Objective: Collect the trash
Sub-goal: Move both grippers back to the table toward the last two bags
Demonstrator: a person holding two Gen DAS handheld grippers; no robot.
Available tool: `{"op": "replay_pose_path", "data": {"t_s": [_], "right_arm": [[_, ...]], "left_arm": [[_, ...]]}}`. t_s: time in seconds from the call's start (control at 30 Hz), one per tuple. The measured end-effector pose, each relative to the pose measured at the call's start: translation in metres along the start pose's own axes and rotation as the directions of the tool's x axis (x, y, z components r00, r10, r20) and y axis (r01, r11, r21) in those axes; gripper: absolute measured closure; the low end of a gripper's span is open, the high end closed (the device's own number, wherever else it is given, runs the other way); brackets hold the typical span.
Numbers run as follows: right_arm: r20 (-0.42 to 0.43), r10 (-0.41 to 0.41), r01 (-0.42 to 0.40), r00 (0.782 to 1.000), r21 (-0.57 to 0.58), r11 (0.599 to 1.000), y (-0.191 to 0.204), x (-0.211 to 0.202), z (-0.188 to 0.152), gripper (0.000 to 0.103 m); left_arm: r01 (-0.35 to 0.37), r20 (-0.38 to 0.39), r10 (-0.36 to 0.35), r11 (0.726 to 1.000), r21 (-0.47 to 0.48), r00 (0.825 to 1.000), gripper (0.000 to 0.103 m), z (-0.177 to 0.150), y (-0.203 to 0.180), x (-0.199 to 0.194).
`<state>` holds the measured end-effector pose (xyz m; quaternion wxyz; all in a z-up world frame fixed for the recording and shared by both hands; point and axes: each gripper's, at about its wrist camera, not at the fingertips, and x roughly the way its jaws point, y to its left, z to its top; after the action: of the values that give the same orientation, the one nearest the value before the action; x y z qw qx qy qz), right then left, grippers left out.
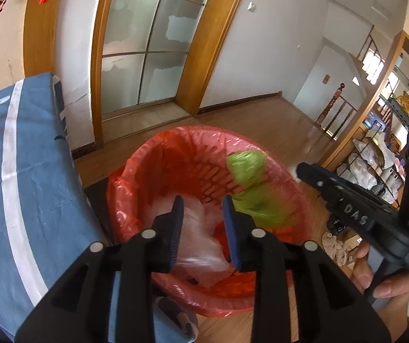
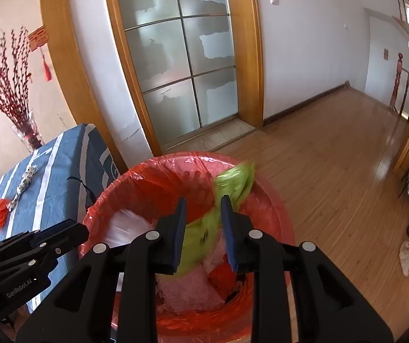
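A: Left tongs [image 1: 203,203] are spread apart over the bin [image 1: 153,154], with nothing pinched. A clear plastic bag [image 1: 198,243] lies in the bin just beyond their tips, showing through the gap.

B: And the right tongs [image 2: 203,204]?

A: Spread too, above the same bin. A green bag [image 2: 233,181] is in the gap between the pads and runs past them toward the bin's far rim, blurred. I cannot tell whether it touches a pad; neither pad presses on it.

B: What else is in the bin?

A: A red liner [image 2: 153,184] folded over its rim, pinkish wrapping [image 2: 187,291] and red scraps at the bottom.

B: Anything near the bin?

A: The counter [image 2: 61,171], under a blue striped cloth, stands just left of the bin, with an orange scrap [image 2: 0,210] and a spotted wrapper [image 2: 24,184] on it.
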<state>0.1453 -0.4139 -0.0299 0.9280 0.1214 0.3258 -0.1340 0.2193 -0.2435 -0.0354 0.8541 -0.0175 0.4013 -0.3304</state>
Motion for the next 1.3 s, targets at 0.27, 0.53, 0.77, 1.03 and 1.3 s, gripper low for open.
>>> {"op": "replay_pose_path", "data": {"t_s": [0.27,0.53,0.77,1.03,1.3], "right_arm": [[0.012,-0.015,0.015,1.0,-0.022,1.0,0.005,-0.003,0.001,0.078],[0.042,0.01,-0.005,0.999,-0.109,0.994,0.042,-0.005,0.001,0.066],[0.058,0.074,-0.064,0.996,-0.157,0.985,0.081,-0.006,0.003,0.053],[0.045,0.128,-0.116,0.991,-0.211,0.971,0.118,-0.002,0.003,0.051],[0.021,0.162,-0.151,0.987,-0.275,0.95,0.156,0.003,-0.002,0.051]], "left_arm": [[-0.1,0.048,0.1,0.995,0.004,0.994,0.059,-0.006,0.023,-0.02],[-0.245,0.12,0.245,0.969,-0.014,0.962,0.051,-0.007,0.068,-0.062],[-0.384,0.145,0.398,0.916,-0.117,0.906,0.045,-0.006,0.135,-0.105],[-0.636,0.076,0.676,0.721,-0.275,0.733,0.042,-0.011,0.253,-0.155],[-0.666,-0.069,0.698,0.643,-0.378,0.713,0.042,-0.021,0.33,-0.153]]}}
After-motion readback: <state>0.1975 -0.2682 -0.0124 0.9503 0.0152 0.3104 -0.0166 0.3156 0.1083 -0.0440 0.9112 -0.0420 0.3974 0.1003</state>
